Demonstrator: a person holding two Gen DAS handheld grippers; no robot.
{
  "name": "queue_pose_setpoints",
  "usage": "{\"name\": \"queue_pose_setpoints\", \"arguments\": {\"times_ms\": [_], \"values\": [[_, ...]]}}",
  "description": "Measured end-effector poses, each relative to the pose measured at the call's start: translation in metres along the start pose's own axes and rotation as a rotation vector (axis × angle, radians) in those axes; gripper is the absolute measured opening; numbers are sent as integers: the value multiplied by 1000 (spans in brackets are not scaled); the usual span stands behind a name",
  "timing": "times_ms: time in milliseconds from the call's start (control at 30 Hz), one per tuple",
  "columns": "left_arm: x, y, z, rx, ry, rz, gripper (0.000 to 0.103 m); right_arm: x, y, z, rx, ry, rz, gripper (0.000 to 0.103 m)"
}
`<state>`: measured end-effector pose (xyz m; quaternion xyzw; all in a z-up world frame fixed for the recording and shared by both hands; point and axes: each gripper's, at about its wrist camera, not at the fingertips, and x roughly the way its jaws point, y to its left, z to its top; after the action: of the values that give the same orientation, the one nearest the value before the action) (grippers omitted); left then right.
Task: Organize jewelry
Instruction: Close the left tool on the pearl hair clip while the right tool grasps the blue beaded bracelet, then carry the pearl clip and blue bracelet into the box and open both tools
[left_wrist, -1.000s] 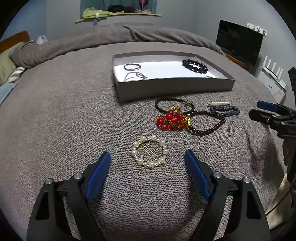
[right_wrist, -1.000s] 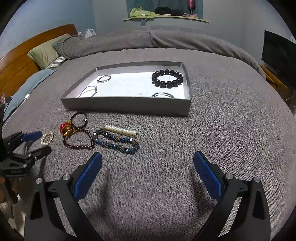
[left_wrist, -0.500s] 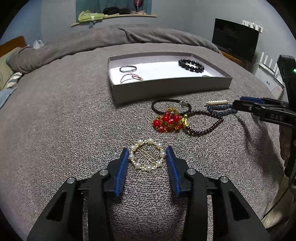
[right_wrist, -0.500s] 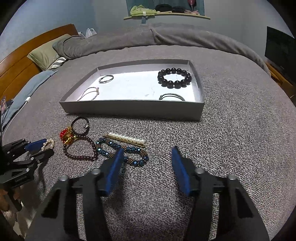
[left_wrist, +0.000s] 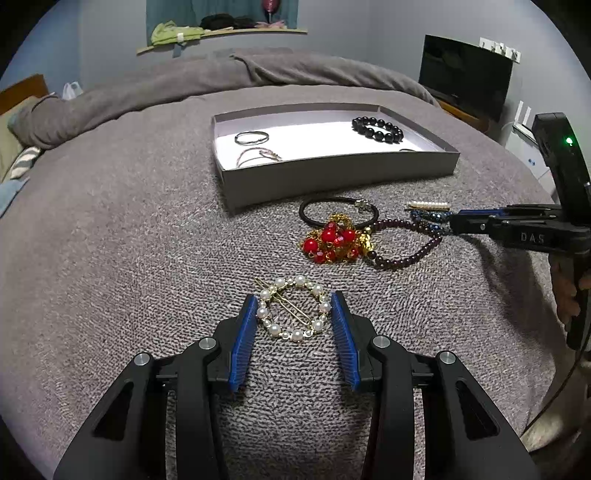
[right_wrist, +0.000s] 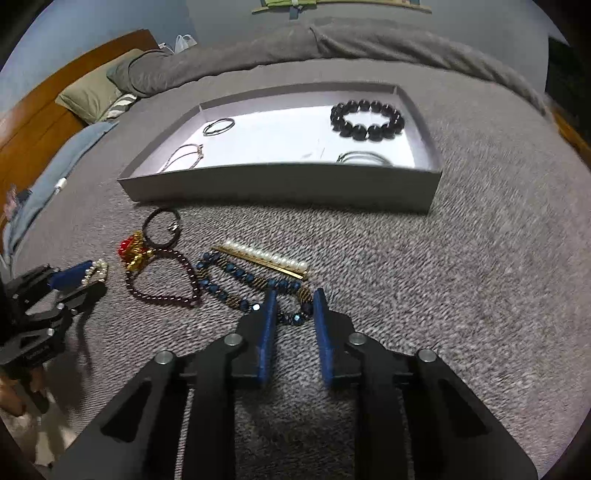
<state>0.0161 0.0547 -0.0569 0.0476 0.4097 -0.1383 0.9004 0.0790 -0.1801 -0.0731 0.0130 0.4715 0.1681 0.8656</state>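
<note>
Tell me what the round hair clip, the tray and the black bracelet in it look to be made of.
Round hair clip: glossy white pearl-like beads on a gold-coloured metal frame, probably imitation.
Tray: matte grey walls with sharp folded corners and a white floor, which suggests cardboard.
Black bracelet: large, smooth, shiny black beads; stone, glass or polished wood cannot be told apart.

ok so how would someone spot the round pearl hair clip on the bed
Start at the shallow grey cardboard tray on the grey knitted bedspread and come toward the camera, past the red and gold beaded cluster. The round gold hair clip ringed with white pearls lies alone between the left gripper's blue pads, the only pearl circle there.
</note>
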Motion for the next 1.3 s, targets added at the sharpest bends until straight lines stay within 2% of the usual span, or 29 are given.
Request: {"name": "queue_pose_setpoints", "arguments": {"times_ms": [67,567,800,1100,1167,1300], "values": [[-2,0,0,3,-4,-1,42,-3,0,0,5,-8,17,7],[-28,-1,9,8,-51,-12,42,-63,2,11,-22,-184,-26,7],[-43,2,22,-13,-64,-41,42,-93,-4,22,-28,-261,-61,7],[-49,8,62,10,-103,-54,42,-107,-14,53,-19,-340,-77,7],[-44,11,75,19,-108,-43,42,-105,-14,63,-19,-352,-79,7],[-26,17,98,11,-92,-71,42,-96,-14,82,-13,-372,-75,7]]}}
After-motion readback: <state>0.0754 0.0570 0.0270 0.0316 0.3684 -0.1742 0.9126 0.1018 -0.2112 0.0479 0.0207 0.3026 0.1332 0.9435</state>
